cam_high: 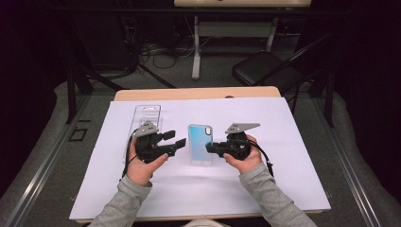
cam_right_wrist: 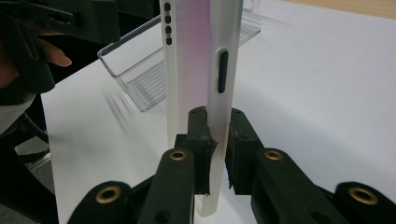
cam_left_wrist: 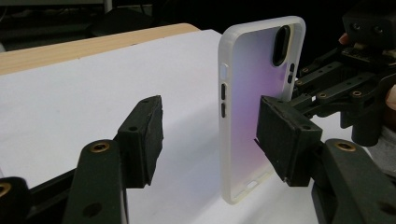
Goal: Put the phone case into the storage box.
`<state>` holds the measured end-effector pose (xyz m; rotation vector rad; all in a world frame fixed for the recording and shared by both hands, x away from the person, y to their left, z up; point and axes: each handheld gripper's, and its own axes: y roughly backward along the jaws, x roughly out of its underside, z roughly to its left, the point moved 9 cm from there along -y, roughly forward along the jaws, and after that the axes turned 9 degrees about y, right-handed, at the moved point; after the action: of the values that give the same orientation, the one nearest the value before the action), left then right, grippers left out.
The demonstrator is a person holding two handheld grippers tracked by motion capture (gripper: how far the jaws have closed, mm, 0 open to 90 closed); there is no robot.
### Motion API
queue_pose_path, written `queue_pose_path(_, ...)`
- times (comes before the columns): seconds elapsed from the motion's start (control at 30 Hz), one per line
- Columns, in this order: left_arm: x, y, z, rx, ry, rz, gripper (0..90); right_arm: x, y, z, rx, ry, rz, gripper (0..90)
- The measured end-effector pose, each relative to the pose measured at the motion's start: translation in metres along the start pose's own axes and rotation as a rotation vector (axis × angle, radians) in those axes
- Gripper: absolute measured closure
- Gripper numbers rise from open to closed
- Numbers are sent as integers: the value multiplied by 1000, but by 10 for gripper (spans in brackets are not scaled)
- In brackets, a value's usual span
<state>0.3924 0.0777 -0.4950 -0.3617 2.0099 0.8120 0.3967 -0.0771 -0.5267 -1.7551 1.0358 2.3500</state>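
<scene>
While the right claw is clamped on one side wall of the phone case, one jaw inside the shell and one outside, the left claw stands partly open with nothing pinched: its left pad is well clear of the case, its right pad overlaps the case's far edge in the left gripper view, and I can't tell if it touches. No brand, label or writing is readable on the case or anywhere else (the bronze spots on the jaws are just bushings). High view: case sits near the middle of the white surface, between the left claw and the right claw, both held by hands coming in from the bottom edge; a clear plastic tray lies just behind the left hand. That view makes the case look flat. The left gripper view shows it standing on its short end, white rim, pink-to-lilac back, oval camera cutout near the top, side button slots facing the camera, and the right claw coming in from behind it. The right gripper view gives the grip itself, plus the button slot on the pinched wall, a row of small holes on the opposite wall, and the tray beyond, ribbed floor visible. Wood edge of the surface shows at the back in the high view.
</scene>
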Motion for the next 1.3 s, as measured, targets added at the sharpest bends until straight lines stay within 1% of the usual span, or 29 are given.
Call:
queue_pose_path(0.37,0,0,-5,11,-1,-9,429,-1,-3,6,-1,9,-8,819)
queue_pose_path(0.57,0,-1,-7,27,8,-13,448,-1,-5,10,-3,11,-13,819)
queue_pose_path(0.67,-1,0,-8,30,4,-15,460,-1,-6,12,-7,14,-14,818)
queue_pose_path(0.83,0,0,-8,24,4,-17,492,-1,-7,15,-9,9,-16,819)
queue_pose_path(1.03,-1,1,-9,33,8,-21,528,1,-10,19,-24,19,-8,819)
queue_pose_path(1.17,-1,2,-9,35,11,-19,559,2,-11,20,-24,17,-2,819)
queue_pose_path(1.3,0,2,-10,35,12,-17,574,1,-12,20,-23,23,-8,819)
